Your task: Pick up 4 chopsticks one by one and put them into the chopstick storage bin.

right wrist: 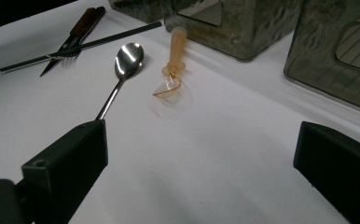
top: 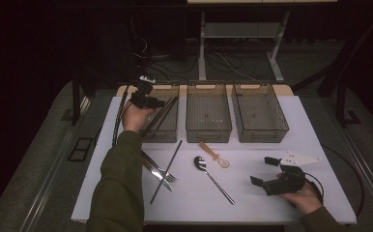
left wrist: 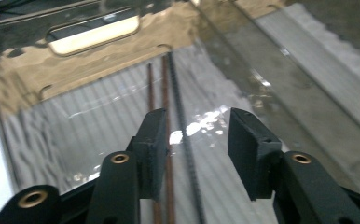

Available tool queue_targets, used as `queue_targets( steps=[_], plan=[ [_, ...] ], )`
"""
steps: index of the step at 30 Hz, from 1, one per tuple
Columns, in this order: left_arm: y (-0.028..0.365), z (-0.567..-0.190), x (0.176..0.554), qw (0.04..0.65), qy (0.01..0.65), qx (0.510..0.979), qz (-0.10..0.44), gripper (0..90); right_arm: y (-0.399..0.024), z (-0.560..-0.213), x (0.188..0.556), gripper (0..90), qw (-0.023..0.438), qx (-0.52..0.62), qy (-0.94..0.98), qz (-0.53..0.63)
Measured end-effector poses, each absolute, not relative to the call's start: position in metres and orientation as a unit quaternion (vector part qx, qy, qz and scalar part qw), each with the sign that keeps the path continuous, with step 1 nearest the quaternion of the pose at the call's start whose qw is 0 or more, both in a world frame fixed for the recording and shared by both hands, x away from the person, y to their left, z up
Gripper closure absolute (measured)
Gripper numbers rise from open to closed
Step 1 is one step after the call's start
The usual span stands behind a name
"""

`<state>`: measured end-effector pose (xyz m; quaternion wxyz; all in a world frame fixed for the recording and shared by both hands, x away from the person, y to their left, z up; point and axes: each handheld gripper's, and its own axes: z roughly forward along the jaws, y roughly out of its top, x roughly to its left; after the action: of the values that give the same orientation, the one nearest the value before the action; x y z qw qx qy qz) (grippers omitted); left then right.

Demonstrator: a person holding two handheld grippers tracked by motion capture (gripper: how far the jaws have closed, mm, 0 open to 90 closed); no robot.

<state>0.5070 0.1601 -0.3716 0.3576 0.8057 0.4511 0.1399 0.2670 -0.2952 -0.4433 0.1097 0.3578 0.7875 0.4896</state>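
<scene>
Over the left bin [top: 167,133], the left tool [top: 151,102] hangs spread above chopsticks [left wrist: 166,88].

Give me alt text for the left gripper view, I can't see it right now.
The left gripper points down into a clear bin with its jaws parted and nothing between the pads. Three thin chopsticks lie lengthwise on the bin's ribbed floor below them.

— Where was there room to pass?
— Bare white table [top: 252,205] lay near the right gripper [top: 266,174].
— And the obstacles?
— Three bins [top: 208,118] lined the far edge; a metal spoon [top: 212,179], amber spoon [top: 215,155], fork [top: 159,169] and chopstick [top: 166,171] cluttered the middle.
</scene>
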Motion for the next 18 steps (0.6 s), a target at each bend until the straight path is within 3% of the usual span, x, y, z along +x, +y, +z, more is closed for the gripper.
queue_targets(
  steps=[18],
  plan=[
    [0.148,-0.355,0.433,0.402,0.386,0.823,0.114,36.8,-0.294,-0.444,0.267,2.3,0.112,0.36,0.788,0.487]
  ],
)
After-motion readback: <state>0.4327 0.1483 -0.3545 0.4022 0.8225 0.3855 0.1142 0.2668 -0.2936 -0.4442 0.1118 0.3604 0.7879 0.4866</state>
